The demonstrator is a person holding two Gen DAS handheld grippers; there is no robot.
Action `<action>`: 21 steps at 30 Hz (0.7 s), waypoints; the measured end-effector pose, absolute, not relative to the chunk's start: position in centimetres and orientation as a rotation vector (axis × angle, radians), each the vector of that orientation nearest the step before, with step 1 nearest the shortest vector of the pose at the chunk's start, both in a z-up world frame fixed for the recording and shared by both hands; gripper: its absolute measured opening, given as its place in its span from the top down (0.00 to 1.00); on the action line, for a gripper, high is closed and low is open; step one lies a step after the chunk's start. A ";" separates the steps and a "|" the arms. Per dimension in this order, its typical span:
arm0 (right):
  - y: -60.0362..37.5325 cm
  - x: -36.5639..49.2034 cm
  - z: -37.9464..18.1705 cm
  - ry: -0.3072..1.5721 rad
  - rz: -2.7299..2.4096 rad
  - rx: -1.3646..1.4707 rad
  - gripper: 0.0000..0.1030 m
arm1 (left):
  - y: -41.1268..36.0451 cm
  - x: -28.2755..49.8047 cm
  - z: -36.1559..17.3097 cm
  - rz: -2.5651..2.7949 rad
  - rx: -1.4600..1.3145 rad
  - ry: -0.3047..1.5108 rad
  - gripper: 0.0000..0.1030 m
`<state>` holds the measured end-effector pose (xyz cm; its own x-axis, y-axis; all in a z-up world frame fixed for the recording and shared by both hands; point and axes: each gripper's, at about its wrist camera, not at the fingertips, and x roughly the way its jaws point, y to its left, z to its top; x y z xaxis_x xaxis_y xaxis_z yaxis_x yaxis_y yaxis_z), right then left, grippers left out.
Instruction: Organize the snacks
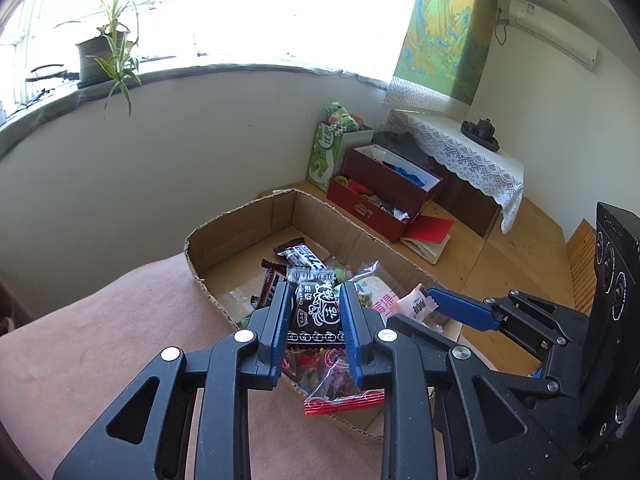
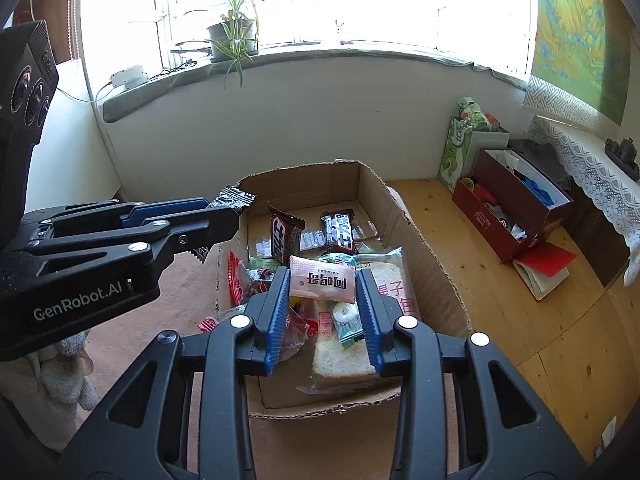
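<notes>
Left wrist view shows the left gripper (image 1: 314,292) clenched on a black snack packet (image 1: 316,312) with white lettering, held just above the near end of the cardboard box (image 1: 240,220). The right wrist view confirms it from the side: a crinkled black wrapper end sticks out past the fingertips of that gripper (image 2: 218,216), which sits over the box's left wall. The right gripper (image 2: 323,280) grips a pale pink sachet (image 2: 322,283) across its width, above the heap at the near end of the box; in the left view the same sachet (image 1: 418,304) juts from the blue fingers (image 1: 460,308) at the box's right wall.

Below lie a red-trimmed clear bag (image 1: 340,392) at the near left corner, a wrapped bread slice (image 2: 344,356) near the near right corner, and two dark chocolate bars (image 2: 312,232) toward the middle. The far end of the box floor is bare cardboard.

Judging by this, the step in hand is lifting snacks out of the jumble, one in each gripper, to sort them. Whether they are bound for the bare far end or for the pink cloth surface (image 1: 120,340) beside the box, I cannot tell. The next move calls for carrying each packet clear of the box walls and the other gripper, then loosening the grip only once it rests on something.
</notes>
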<state>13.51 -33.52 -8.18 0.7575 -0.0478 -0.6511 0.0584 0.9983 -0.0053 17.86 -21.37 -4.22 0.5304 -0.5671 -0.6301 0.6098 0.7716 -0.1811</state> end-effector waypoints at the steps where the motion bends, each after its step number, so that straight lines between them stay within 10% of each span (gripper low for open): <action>1: -33.6 13.5 -8.2 0.707 -0.059 0.015 0.61 | -21.5 17.8 -4.1 -0.700 0.063 0.726 0.77; 21: -34.1 9.8 -6.2 0.649 -0.084 0.045 0.33 | -19.0 14.3 -1.6 -0.661 0.041 0.645 0.56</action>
<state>9.84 -34.13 -6.24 0.7932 -0.0639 -0.6056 0.0919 0.9956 0.0153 14.27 -19.04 -1.64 0.6029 -0.5585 -0.5697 0.5831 0.7959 -0.1631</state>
